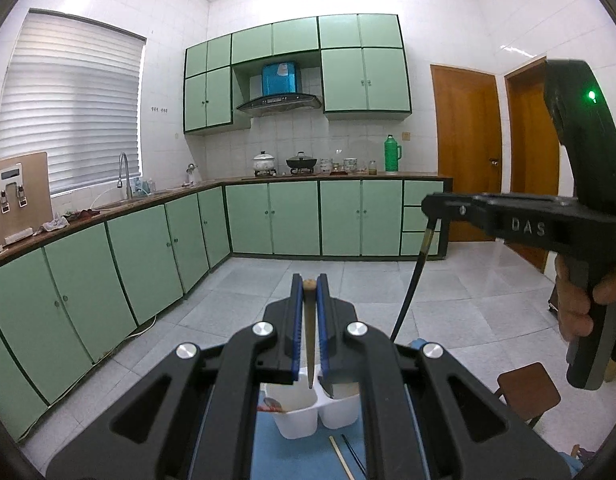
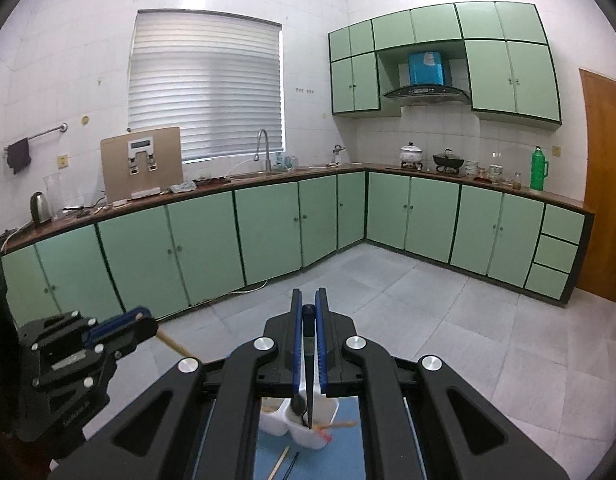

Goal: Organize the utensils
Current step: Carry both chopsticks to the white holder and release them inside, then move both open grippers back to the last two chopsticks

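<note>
My left gripper (image 1: 309, 286) is shut on a wooden chopstick (image 1: 309, 332) that hangs point-down over a white two-compartment utensil holder (image 1: 304, 412). My right gripper (image 2: 308, 304) is shut on a black chopstick (image 2: 308, 364), also point-down over the holder (image 2: 296, 428). The holder stands on a blue mat (image 1: 304, 456) and holds a spoon (image 2: 296, 404) and a red-tipped utensil (image 1: 268, 407). A wooden chopstick (image 1: 341, 458) and a black one (image 1: 353, 454) lie on the mat in front of it. The right gripper shows in the left wrist view (image 1: 429, 210), the left one in the right wrist view (image 2: 142, 322).
Green cabinets and a brown counter (image 2: 268, 176) run along two walls beyond a grey tiled floor (image 2: 447, 320). A brown stool (image 1: 527, 392) stands to the right of the mat. Two wooden doors (image 1: 467, 152) are at the back right.
</note>
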### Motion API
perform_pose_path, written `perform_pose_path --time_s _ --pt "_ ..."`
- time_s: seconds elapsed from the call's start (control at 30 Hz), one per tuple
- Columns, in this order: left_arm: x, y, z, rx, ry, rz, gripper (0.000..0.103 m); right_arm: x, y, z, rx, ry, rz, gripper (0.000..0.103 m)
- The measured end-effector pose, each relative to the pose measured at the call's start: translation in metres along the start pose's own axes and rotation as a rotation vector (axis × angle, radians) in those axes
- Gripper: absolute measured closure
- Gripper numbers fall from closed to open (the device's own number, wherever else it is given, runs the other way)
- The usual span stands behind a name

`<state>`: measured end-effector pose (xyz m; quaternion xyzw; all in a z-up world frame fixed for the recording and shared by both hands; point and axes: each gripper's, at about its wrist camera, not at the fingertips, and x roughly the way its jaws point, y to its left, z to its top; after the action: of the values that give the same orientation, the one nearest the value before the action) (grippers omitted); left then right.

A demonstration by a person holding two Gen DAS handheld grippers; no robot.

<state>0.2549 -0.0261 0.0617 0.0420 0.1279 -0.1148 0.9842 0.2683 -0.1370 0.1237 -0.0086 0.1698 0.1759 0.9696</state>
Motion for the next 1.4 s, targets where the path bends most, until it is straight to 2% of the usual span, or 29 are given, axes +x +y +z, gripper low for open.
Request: perform_pose_path --time_s 0.17,0.47,0.67,0.73,0.77,0.83,0.97,1.07,1.13,1.2,1.23,1.4 --pt "0.029 0.006 -0.010 -0.021 0.051 -0.002 0.097 0.032 -0.012 -0.004 0.024 0.023 -0.015 0.097" --pt "0.079 0.019 -0.038 -0.038 0.149 0.015 0.097 0.088 -0.025 -0.039 0.072 0.116 -0.024 0.097" --pt "0.101 0.029 -0.055 -0.057 0.219 0.002 0.095 0.096 -0.035 -0.059 0.096 0.175 -0.009 0.095" --pt "0.099 0.032 -0.057 -0.067 0.225 0.001 0.094 0.091 -0.041 -0.062 0.119 0.168 -0.020 0.083" --pt "0.098 0.034 -0.056 -0.071 0.221 0.001 0.092 0.085 -0.045 -0.062 0.131 0.159 -0.025 0.082" --pt "0.095 0.036 -0.051 -0.081 0.206 0.004 0.081 0.075 -0.050 -0.061 0.150 0.143 -0.035 0.078" --pt "0.067 0.038 -0.046 -0.097 0.154 0.016 0.068 0.042 -0.062 -0.062 0.177 0.097 -0.073 0.064" --pt "0.041 0.036 -0.047 -0.106 0.114 0.027 0.056 0.014 -0.068 -0.071 0.196 0.062 -0.093 0.047" --pt "0.023 0.033 -0.053 -0.106 0.094 0.044 0.041 -0.004 -0.069 -0.082 0.206 0.040 -0.114 0.031" --pt "0.005 0.030 -0.062 -0.114 0.078 0.061 0.031 -0.022 -0.068 -0.097 0.220 0.025 -0.136 0.018" --pt "0.000 0.028 -0.066 -0.118 0.075 0.064 0.029 -0.030 -0.068 -0.106 0.228 0.022 -0.146 0.013" --pt "-0.025 0.020 -0.100 -0.150 0.103 0.075 0.022 -0.054 -0.060 -0.150 0.229 0.054 -0.189 0.006"
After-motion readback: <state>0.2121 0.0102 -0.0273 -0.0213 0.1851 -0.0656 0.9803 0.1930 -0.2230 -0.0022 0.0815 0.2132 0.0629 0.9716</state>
